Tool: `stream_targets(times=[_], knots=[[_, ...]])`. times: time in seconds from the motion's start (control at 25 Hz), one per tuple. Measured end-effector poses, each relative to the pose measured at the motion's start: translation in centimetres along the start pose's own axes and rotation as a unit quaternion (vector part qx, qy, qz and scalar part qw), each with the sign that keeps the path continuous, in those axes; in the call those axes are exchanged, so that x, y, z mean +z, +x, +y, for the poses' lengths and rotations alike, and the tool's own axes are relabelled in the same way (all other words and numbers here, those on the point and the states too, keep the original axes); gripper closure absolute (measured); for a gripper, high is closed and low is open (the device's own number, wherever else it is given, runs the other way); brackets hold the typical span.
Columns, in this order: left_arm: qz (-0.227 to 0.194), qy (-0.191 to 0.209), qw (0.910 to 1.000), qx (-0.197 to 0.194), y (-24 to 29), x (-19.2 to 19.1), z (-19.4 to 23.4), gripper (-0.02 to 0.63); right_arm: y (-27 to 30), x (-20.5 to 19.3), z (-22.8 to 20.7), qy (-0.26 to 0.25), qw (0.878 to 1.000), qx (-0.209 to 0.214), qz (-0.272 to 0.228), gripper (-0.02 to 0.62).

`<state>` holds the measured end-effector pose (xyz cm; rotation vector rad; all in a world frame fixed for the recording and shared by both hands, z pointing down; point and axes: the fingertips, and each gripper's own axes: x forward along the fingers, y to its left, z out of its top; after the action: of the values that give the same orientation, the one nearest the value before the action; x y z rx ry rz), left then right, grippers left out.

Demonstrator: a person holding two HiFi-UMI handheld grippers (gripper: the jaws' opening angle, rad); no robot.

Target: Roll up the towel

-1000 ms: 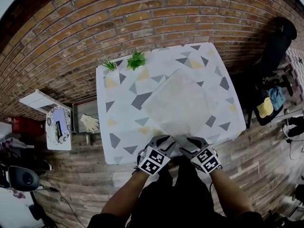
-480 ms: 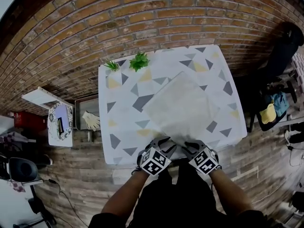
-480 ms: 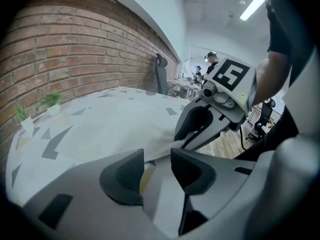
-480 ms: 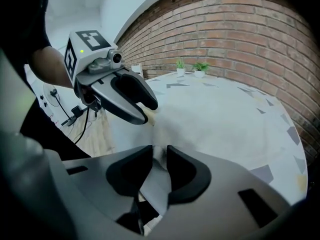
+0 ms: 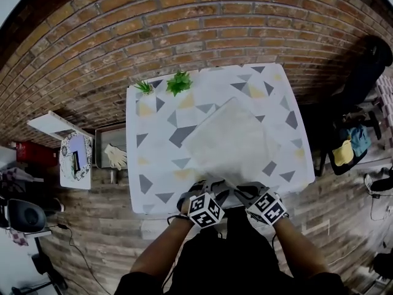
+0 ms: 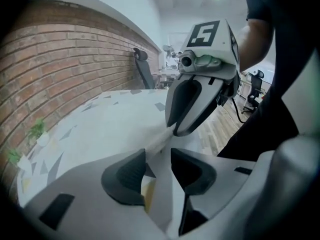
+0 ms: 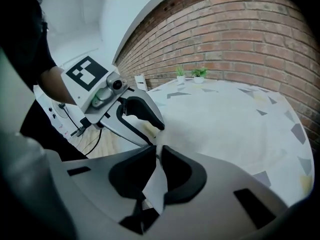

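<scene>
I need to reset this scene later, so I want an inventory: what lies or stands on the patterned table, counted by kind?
towel: 1
small green plants: 2
Total: 3

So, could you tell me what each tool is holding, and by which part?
The right tool, jaws just closing, pinches the towel at its near edge. The left tool, jaws just opening, holds nothing; the same edge lies between them.

One towel point(image 5: 230, 137); one table point(image 5: 153, 149); two potted plants point(image 5: 143, 86) point(image 5: 178, 82); two tools: left tool point(image 5: 216, 188), right tool point(image 5: 241, 190).
</scene>
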<state>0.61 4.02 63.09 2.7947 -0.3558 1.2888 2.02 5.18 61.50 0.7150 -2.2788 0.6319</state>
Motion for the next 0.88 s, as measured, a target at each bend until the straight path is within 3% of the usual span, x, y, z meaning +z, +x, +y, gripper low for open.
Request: stream_targets(times=[0.36, 0.52, 0.72, 0.88], knots=[[0.002, 0.039, 0.9987, 0.032, 0.3, 1.2, 0.7, 0.443, -0.4, 0.1, -0.9, 0.012, 1.000, 0.016, 0.004, 0.538], [-0.002, 0.046, 0.9987, 0.024, 0.4, 1.2, 0.5, 0.436, -0.3, 0.0, -1.3, 0.012, 1.000, 0.021, 0.007, 0.537], [-0.006, 0.030, 0.9992, 0.024, 0.4, 1.2, 1.1, 0.559, -0.6, 0.1, -1.5, 0.018, 1.000, 0.024, 0.002, 0.519], [-0.007, -0.006, 0.9999, 0.008, 0.3, 0.9, 1.6, 0.578, -1.0, 0.4, -1.8, 0.013, 1.000, 0.011, -0.007, 0.460]])
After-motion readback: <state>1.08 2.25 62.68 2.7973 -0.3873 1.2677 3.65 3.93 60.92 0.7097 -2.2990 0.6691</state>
